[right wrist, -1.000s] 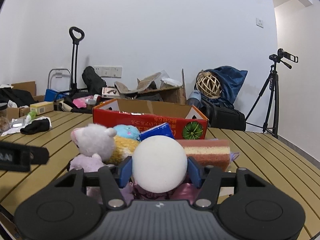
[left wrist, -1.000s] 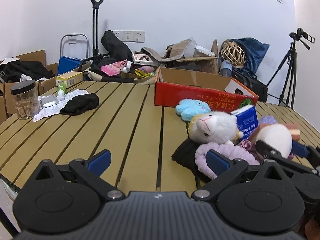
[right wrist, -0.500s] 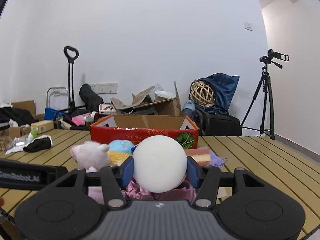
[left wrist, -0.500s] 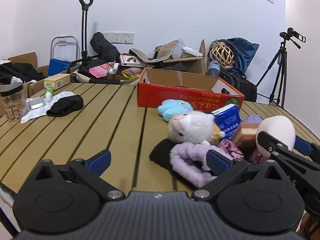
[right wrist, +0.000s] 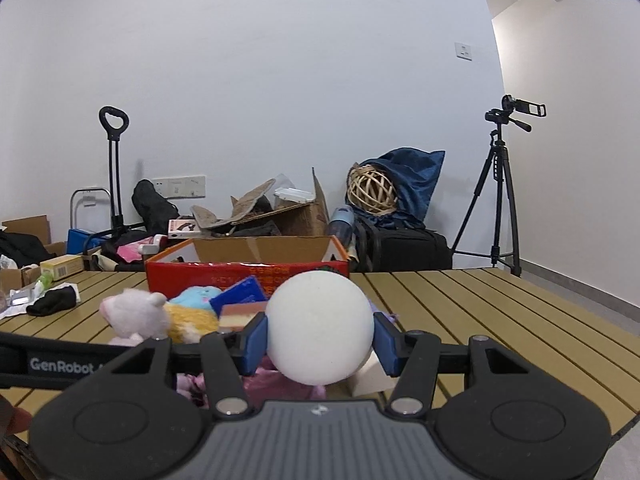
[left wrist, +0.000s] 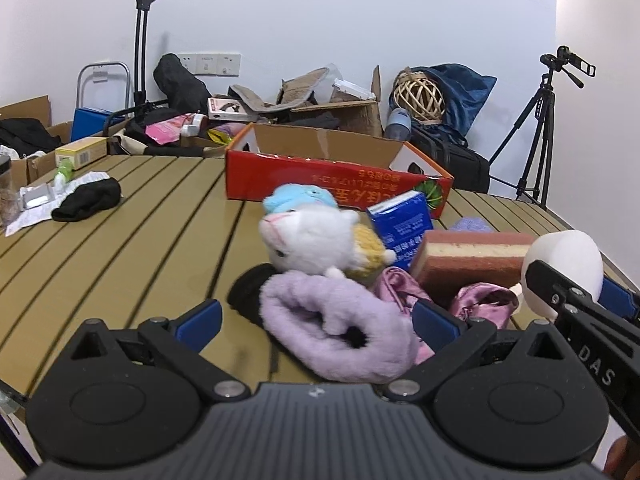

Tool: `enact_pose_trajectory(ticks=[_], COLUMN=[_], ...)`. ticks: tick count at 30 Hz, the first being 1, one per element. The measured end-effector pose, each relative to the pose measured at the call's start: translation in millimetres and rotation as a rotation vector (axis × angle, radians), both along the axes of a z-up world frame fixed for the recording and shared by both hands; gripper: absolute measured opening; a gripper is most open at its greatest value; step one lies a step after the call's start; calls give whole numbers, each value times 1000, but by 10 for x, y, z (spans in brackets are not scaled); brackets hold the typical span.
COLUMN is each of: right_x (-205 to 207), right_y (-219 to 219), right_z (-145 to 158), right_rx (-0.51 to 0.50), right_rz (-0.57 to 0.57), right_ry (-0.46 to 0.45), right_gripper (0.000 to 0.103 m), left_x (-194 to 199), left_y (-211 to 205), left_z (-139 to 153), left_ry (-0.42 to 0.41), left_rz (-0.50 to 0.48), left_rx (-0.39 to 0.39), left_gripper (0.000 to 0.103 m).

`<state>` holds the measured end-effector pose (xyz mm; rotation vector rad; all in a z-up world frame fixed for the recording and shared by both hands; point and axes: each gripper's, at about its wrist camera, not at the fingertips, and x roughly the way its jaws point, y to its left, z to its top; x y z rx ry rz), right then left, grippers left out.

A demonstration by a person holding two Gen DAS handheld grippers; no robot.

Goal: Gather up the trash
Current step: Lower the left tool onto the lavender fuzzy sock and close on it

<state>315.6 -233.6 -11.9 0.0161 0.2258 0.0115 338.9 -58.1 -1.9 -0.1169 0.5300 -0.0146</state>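
My right gripper (right wrist: 319,338) is shut on a white foam ball (right wrist: 319,327) and holds it above the table; the ball also shows at the right of the left wrist view (left wrist: 568,264). My left gripper (left wrist: 316,320) is open, its blue pads either side of a lilac fluffy slipper (left wrist: 336,336). Behind the slipper lie a white plush lamb (left wrist: 312,240), a blue plush (left wrist: 300,200), a blue carton (left wrist: 400,220), a pink sponge block (left wrist: 476,256) and pink satin cloth (left wrist: 484,300). A red cardboard box (left wrist: 332,180) stands open behind the pile.
A black sock (left wrist: 88,200), white paper (left wrist: 28,216) and a small silver case (left wrist: 36,198) lie at the table's left. Cardboard boxes, bags and a trolley crowd the floor behind the table. A tripod (right wrist: 496,192) stands at the right.
My right gripper has lifted the white ball higher above the pile. My left gripper has moved right and forward, and the lilac slipper now lies between its pads.
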Motion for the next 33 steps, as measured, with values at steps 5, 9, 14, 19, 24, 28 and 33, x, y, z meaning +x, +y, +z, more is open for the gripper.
enact_pose_trajectory(ticks=[5, 9, 14, 19, 24, 28, 33], right_x=[-27, -40, -41, -62, -86, -108, -141], right_y=[-102, -143, -152, -122, -123, -127, -126], right_z=[-26, -40, -45, -53, -56, -46, -51], right_rx=[0, -2, 0, -8, -11, -9, -8], right_rz=[-16, -24, -22, -13, -6, -1, 3], right_ry=[5, 8, 10, 6, 5, 2, -1], right_gripper=[54, 54, 54, 54, 54, 54, 54], left_x=[88, 126, 135, 157, 128, 102, 70], left_y=[-59, -64, -80, -60, -15, 24, 80], left_z=[-72, -136, -173, -207, -201, -186, -161], left_ry=[15, 22, 17, 36, 29, 17, 7], left_rz=[17, 22, 21, 3, -20, -36, -49], left_rx=[-12, -31, -30, -56, -89, -98, -113], left_gripper=[103, 103, 101, 80, 63, 42, 33])
